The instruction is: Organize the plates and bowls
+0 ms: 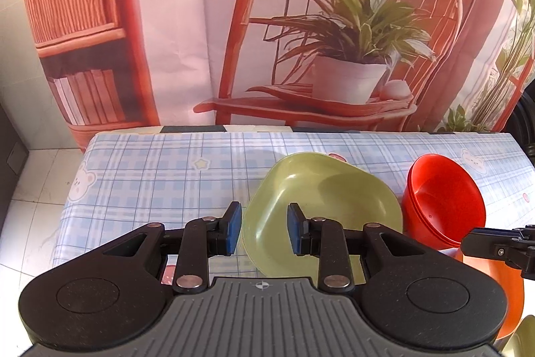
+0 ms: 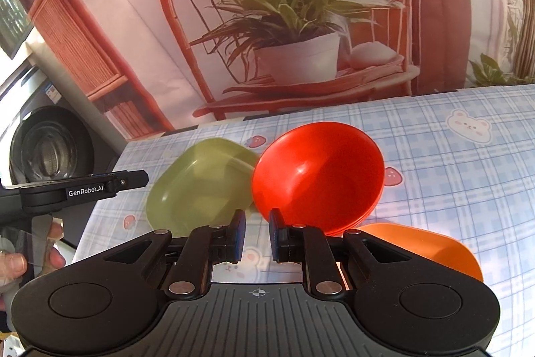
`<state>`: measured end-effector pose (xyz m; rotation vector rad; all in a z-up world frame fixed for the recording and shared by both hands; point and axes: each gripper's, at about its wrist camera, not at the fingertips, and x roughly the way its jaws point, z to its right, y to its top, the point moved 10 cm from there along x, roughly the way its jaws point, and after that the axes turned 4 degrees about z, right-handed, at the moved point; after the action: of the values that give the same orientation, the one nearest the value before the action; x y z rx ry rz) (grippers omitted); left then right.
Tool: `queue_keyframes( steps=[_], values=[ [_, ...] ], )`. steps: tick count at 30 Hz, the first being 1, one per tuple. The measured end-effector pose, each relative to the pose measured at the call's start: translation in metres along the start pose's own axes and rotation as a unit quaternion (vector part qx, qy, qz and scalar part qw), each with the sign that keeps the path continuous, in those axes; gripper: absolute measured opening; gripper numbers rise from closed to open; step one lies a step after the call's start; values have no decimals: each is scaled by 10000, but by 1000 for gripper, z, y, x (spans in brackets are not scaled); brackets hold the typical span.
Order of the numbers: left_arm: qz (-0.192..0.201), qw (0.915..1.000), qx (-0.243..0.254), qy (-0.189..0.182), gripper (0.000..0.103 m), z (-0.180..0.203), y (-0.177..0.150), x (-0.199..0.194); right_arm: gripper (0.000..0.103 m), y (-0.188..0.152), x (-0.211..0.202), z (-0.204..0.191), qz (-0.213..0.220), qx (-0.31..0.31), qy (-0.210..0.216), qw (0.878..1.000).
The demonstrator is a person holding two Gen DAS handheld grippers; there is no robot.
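Observation:
A green squarish plate (image 1: 321,206) lies on the blue checked tablecloth (image 1: 160,176); its near left rim sits between the jaws of my open left gripper (image 1: 263,228), not clamped. A red bowl (image 1: 444,203) stands right of it, tilted. In the right wrist view the red bowl (image 2: 317,176) is just ahead of my right gripper (image 2: 256,236), whose jaws stand slightly apart with nothing between them. The green plate (image 2: 197,186) is to its left and an orange bowl (image 2: 431,250) to its lower right.
A printed backdrop of a chair and plant (image 1: 334,39) hangs behind the table. The table's left edge (image 1: 77,176) drops to a tiled floor. A washing machine (image 2: 43,149) stands at the left. The other gripper's body (image 2: 77,189) is held left of the plate.

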<state>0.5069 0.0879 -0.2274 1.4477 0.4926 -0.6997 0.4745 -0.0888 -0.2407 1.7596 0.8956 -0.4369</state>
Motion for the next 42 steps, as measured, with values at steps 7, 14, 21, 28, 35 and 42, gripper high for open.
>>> queue_keyframes(
  steps=[7,14,21,28,35,42],
  values=[
    [-18,9999,-139,-82,31,-8,-11,28,16,-10,32,-24,-283,71,-1,9996],
    [-61,9992,-325,-229,31,-10,-20,47,21,-25,56,-31,-494,140,-187,9985],
    [-46,9997,-193,-122,12,-16,-27,50,21,-24,66,-30,-482,154,-318,9982],
    [5,9997,-157,-159,9,-19,-33,39,15,-29,70,-26,-445,227,-342,9982],
    [-86,9999,-101,2,10,-25,-48,14,13,-38,57,-35,-378,149,-233,9989],
    [-30,9998,60,172,13,-25,-66,-35,9,-47,25,-45,-171,77,26,9998]
  ],
)
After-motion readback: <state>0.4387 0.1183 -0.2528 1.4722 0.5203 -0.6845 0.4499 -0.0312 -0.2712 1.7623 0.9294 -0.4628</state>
